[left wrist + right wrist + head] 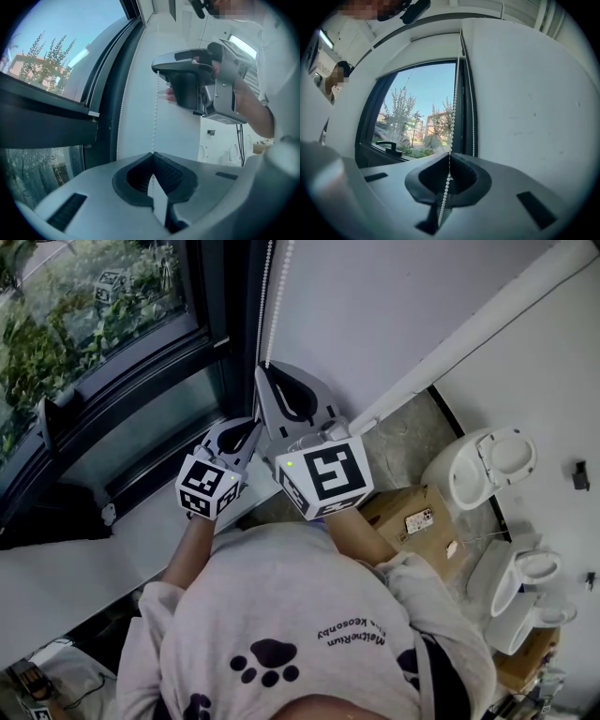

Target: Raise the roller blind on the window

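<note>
A white bead chain point(268, 296) hangs in two strands beside the dark window frame point(202, 296). My right gripper point(267, 371) is shut on one strand of the bead chain point(455, 93), which runs up from its closed tips point(450, 153). Just below it on the same strand, my left gripper point(251, 425) is shut on the bead chain point(155, 117), pinched at the tips point(152, 153). From the left gripper view the right gripper point(157, 71) sits directly above. The second strand point(472, 117) hangs free. No blind fabric shows over the glass point(422, 108).
A white wall point(375, 306) stands right of the chain. The window sill point(94, 559) runs below the glass, with a black window handle point(386, 146) on the frame. On the floor to the right are white toilets point(487, 465) and a cardboard box point(422, 521).
</note>
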### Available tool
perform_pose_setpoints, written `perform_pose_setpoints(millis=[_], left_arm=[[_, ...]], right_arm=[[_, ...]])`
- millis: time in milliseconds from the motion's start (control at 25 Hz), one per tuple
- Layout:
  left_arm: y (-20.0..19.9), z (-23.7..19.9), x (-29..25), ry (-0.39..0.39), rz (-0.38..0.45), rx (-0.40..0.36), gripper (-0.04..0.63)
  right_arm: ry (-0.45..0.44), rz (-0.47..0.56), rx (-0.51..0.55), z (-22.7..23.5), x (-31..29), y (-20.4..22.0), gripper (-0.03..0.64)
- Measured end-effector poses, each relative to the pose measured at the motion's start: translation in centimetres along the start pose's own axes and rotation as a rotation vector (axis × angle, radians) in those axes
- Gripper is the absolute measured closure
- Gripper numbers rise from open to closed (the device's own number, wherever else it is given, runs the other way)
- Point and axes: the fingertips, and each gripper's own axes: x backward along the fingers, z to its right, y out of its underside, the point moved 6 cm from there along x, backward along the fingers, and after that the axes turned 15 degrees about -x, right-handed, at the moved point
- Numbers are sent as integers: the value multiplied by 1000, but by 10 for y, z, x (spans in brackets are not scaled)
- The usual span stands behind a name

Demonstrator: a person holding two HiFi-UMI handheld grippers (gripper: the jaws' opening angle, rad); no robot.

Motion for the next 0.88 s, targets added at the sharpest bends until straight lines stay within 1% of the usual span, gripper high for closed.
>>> perform_pose_setpoints(millis=[320,600,760,880], left_arm=[[34,7,0,4,-49,18,588],[55,16,1,15,-85,10,588],[64,15,5,6,-72,40,588],[63,14,7,6,-66,34,586]], right_arm=[[10,-51,-14,2,3,35,604],[20,-76,-5,3,8,58,605],[21,-78,-4,1,9,66,604],[19,-77,-1,1,9,66,605]])
